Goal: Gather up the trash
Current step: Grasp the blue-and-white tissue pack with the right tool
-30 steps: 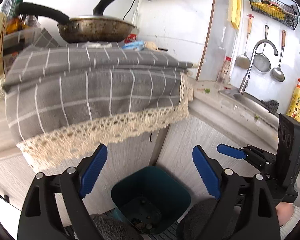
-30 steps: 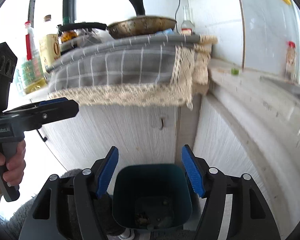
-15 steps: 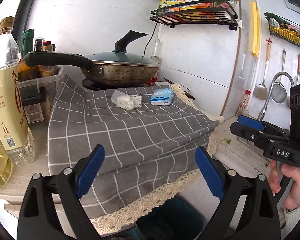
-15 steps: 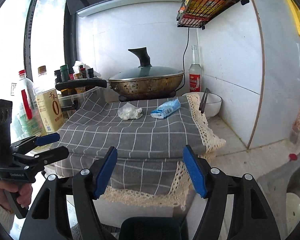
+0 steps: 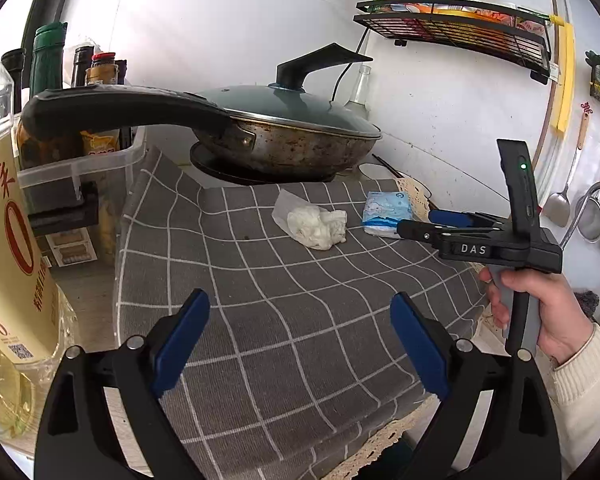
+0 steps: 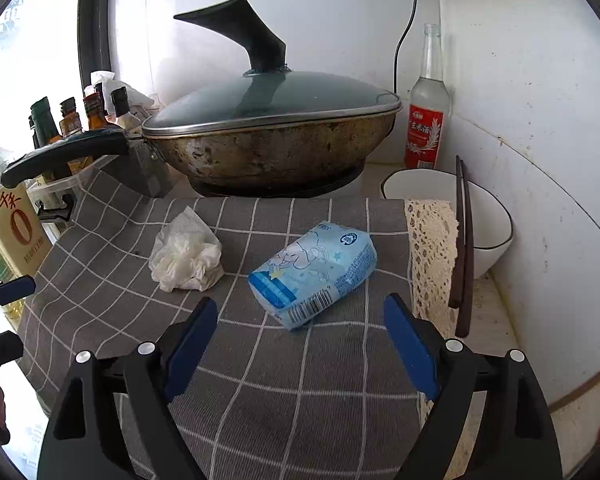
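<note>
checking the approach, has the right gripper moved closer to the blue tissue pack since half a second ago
Yes. In the right wrist view the blue tissue pack now lies just ahead of the open right gripper; earlier it sat far back near the pan.

Crumpled paper tissue (image 6: 186,258), glossy plastic tissue pack (image 6: 314,274), matt woven cloth (image 6: 260,380)

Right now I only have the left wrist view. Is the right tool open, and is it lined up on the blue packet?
Observer: Yes. The right tool is open, and the packet lies straight ahead, centred between its fingers and untouched.
Operator: Is there anything to its right I could hit?
Observer: A white bowl stands just past the lace edge, with chopsticks leaning over its near rim.
</note>
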`<action>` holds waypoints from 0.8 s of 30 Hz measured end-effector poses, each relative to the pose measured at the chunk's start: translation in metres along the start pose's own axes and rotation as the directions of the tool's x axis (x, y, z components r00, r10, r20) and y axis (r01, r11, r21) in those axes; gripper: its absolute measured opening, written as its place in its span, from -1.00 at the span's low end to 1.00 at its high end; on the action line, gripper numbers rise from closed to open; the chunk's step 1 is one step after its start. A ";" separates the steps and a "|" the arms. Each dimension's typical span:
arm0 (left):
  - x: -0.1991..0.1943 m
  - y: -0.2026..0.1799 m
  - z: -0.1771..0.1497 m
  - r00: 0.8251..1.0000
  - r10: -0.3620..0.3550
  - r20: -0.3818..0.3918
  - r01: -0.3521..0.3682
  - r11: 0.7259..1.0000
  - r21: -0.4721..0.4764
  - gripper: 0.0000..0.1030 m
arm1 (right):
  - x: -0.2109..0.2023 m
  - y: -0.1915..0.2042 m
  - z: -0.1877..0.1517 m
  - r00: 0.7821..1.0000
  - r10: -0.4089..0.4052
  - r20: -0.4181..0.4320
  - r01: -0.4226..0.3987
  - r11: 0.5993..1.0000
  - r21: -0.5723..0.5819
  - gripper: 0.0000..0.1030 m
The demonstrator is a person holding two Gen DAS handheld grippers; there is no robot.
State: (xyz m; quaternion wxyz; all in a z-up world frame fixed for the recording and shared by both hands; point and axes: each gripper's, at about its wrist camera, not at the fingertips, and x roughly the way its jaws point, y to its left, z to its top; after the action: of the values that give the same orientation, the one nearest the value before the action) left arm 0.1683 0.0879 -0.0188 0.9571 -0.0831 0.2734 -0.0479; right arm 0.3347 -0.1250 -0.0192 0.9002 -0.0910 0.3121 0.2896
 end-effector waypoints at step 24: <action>0.026 0.000 0.042 0.999 0.025 -0.030 -0.025 1.000 0.018 0.82 | 0.036 -0.004 0.023 0.993 -0.107 -0.041 0.097 0.976 -0.196 -0.65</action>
State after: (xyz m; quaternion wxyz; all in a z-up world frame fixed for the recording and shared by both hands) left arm 0.2120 0.0895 0.0029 0.9541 -0.0705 0.2883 -0.0395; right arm 0.3711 -0.1037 -0.0234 0.8925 -0.2015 0.3003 0.2696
